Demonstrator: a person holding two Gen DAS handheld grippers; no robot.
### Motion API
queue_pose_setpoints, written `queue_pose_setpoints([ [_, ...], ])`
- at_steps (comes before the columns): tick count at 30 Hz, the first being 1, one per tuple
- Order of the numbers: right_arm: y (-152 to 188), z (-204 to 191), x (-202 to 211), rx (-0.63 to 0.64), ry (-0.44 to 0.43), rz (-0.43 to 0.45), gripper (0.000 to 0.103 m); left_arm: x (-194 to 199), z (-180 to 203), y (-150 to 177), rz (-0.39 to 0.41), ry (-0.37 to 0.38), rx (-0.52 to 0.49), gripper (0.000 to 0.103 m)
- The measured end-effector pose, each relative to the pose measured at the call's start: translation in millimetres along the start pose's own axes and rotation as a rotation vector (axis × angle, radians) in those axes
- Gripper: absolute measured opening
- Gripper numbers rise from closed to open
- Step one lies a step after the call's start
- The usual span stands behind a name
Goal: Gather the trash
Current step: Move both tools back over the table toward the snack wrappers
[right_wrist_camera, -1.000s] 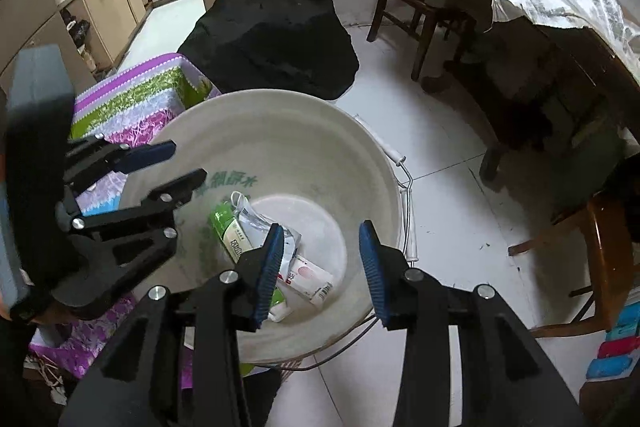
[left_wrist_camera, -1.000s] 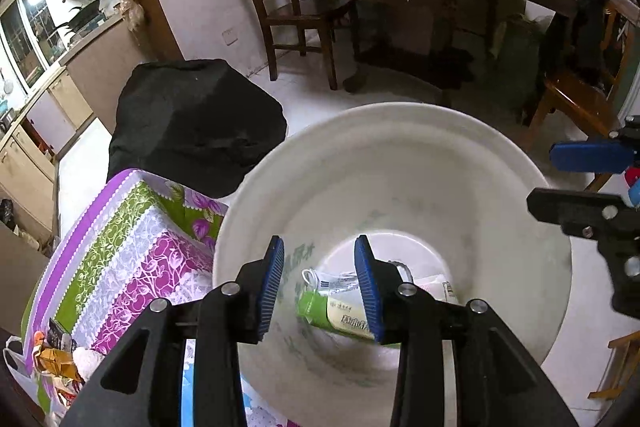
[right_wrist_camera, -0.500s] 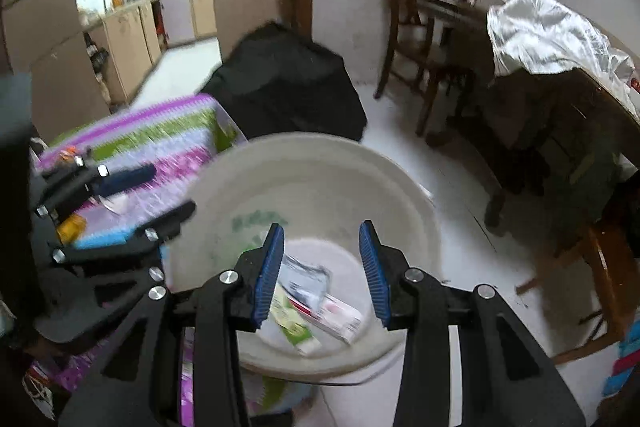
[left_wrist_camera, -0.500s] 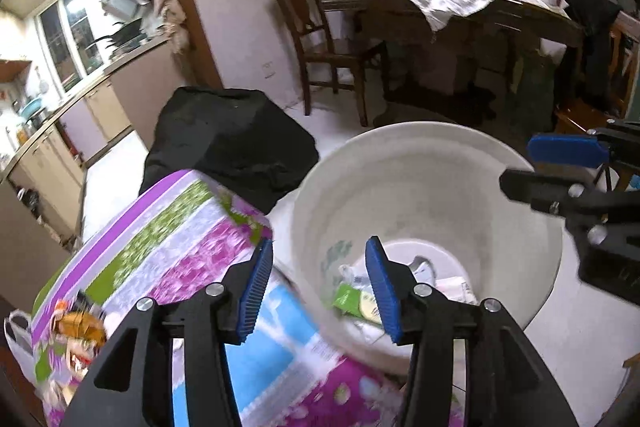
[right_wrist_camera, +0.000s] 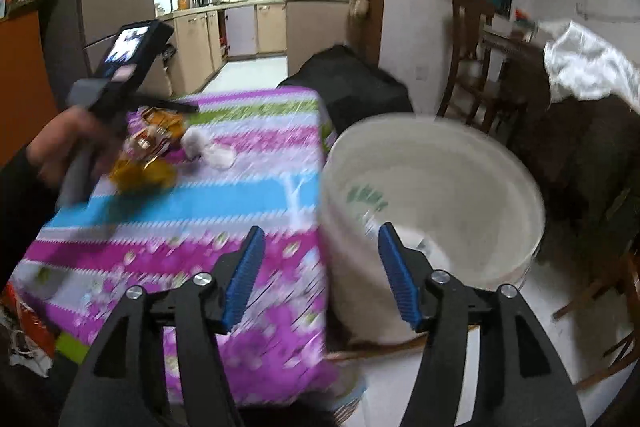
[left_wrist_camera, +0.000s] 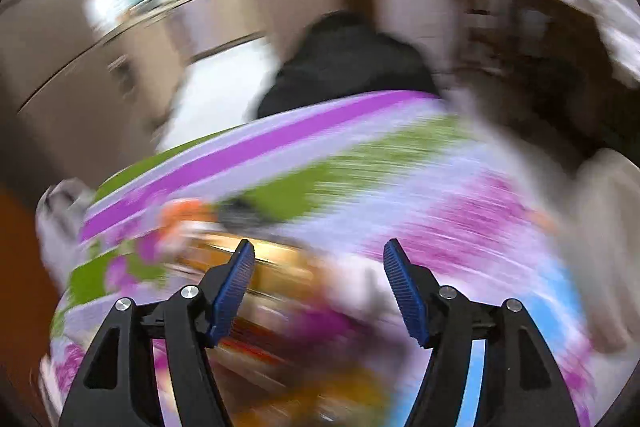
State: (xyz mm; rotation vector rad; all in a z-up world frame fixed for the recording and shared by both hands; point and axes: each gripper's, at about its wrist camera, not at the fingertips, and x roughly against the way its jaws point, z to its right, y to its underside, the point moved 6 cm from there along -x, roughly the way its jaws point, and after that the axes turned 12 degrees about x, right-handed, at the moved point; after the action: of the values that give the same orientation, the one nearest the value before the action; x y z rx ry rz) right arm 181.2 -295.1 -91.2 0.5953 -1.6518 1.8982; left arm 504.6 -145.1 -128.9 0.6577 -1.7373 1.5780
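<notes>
Table (right_wrist_camera: 168, 227): covered by striped floral cloth in purple, green, blue and pink; fills left half of right wrist view, heavily smeared in left wrist view (left_wrist_camera: 360, 155).

Black bundle (right_wrist_camera: 344, 87): on floor beyond far table corner, near kitchen doorway.

Bucket (right_wrist_camera: 480, 147): white, round, just beside right table edge, standing on floor. Pale wrapper shapes faintly visible at bottom, mostly hidden behind right gripper finger; contents not identifiable.

Trash (right_wrist_camera: 148, 155): orange and yellow wrappers heaped near far left part of table, with two white crumpled wads (right_wrist_camera: 208, 147) just beside. Same heap blurred in left wrist view (left_wrist_camera: 240, 259), directly ahead of left fingers.

Left hand (right_wrist_camera: 64, 143): wrapped round left gripper (left_wrist_camera: 318, 287) handle, over trash heap. Jaws opening, nothing between pads; contact with trash not determinable through blur.

Right gripper (right_wrist_camera: 320, 271): jaws opening, empty, straddling gap between table edge and bucket wall, touching neither.
</notes>
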Motion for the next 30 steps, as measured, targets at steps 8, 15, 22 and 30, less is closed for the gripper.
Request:
queue_pose_setpoints([
  [8,27.6,-21.1,-18.5,-0.1,-0.095,-0.072,0.062,-7.8,-43.9,66.6,-0.168,0.048,-0.157,0.08],
  [15,40.0,-42.4,-24.7,-0.11,-0.146,-0.076,0.064,113.5,-105.8,137.9,0.039,0.202,-0.089,0.08],
  [22,28.3,-96.1,-28.2,-0.033,-0.278,-0.021,0.069,156.3,-183.3,151.0,0.115,0.162,0.11,0.08],
  [30,21.0,-189.9,-32.0,0.295,-0.43,0.008,0.08,146.0,-253.8,207.0,0.035,0.165,0.257,0.08],
])
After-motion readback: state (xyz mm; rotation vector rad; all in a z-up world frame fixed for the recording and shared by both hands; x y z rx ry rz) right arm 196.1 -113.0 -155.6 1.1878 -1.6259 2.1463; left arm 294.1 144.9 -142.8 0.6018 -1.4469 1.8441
